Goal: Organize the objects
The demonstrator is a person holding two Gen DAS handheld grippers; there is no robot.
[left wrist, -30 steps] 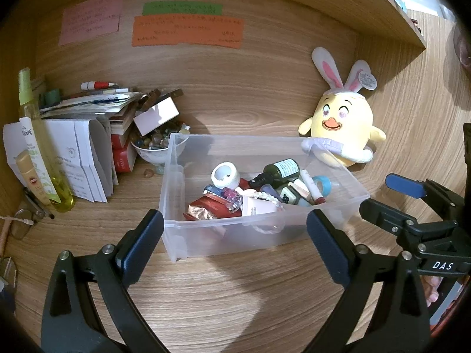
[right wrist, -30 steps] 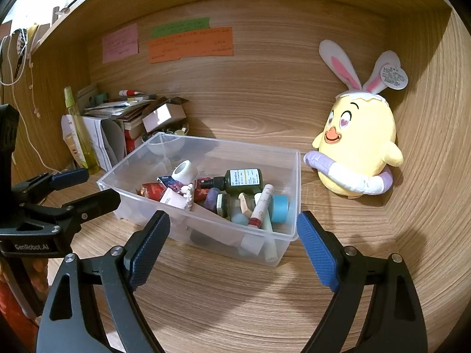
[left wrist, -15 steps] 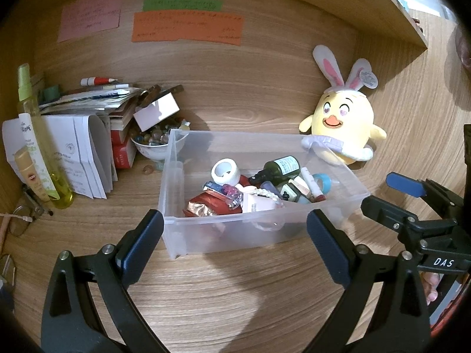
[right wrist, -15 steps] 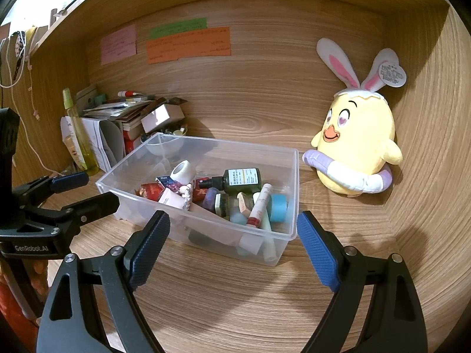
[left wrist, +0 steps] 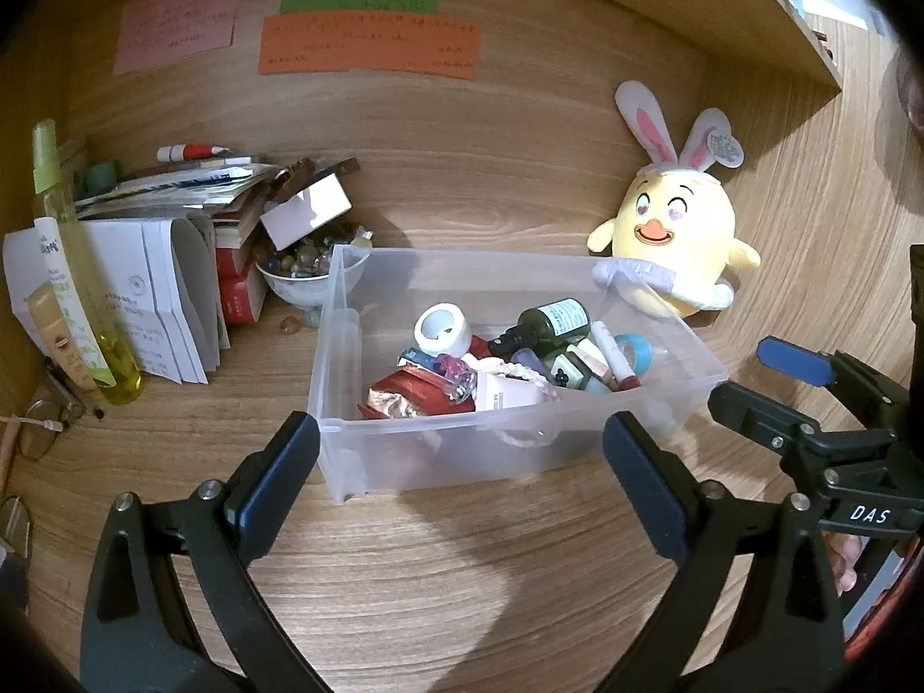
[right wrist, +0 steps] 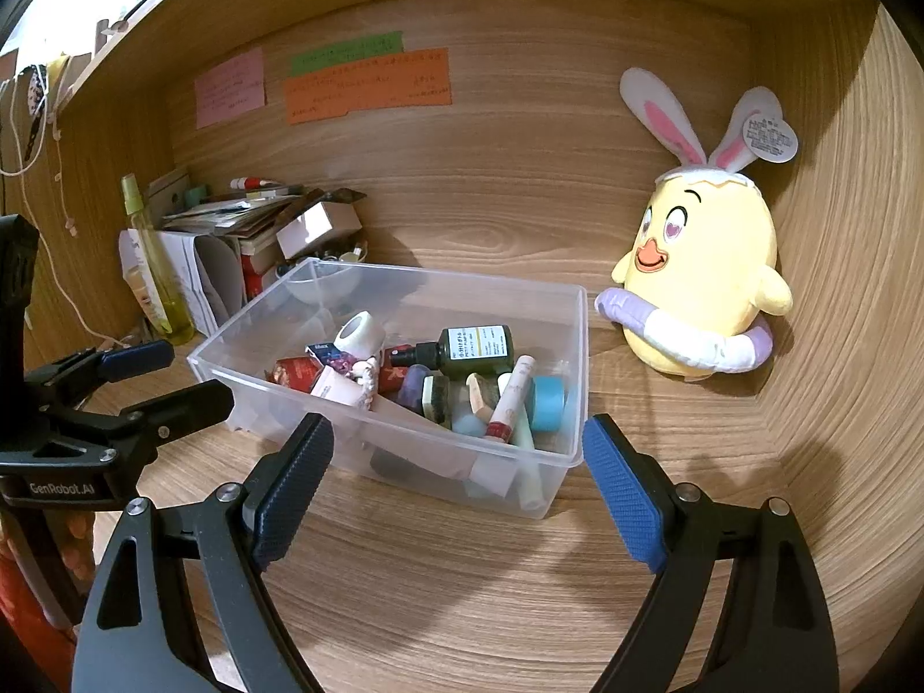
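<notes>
A clear plastic bin (left wrist: pixel 439 456) (right wrist: pixel 554 312) stands on the wooden desk, filled with small items: a white tape roll (left wrist: pixel 442 330) (right wrist: pixel 361 335), a dark green bottle (left wrist: pixel 548 323) (right wrist: pixel 476 349), a blue tape roll (right wrist: pixel 546 402), a lip tube (right wrist: pixel 511 398) and a red packet (left wrist: pixel 404 398). My left gripper (left wrist: pixel 459 482) is open and empty just in front of the bin. My right gripper (right wrist: pixel 459 482) is open and empty, near the bin's front right corner. Each gripper shows in the other's view: the right one (left wrist: pixel 774 387), the left one (right wrist: pixel 167 378).
A yellow chick plush with bunny ears (left wrist: pixel 675 248) (right wrist: pixel 701 283) sits at the back right. A bowl of marbles (left wrist: pixel 300 277), stacked books and papers (left wrist: pixel 173 265) and a yellow-green spray bottle (left wrist: pixel 75 265) crowd the back left. Sticky notes (left wrist: pixel 369 46) hang on the back wall.
Both grippers have pulled back slightly from the bin and stay open. Nothing in the bin has moved.
</notes>
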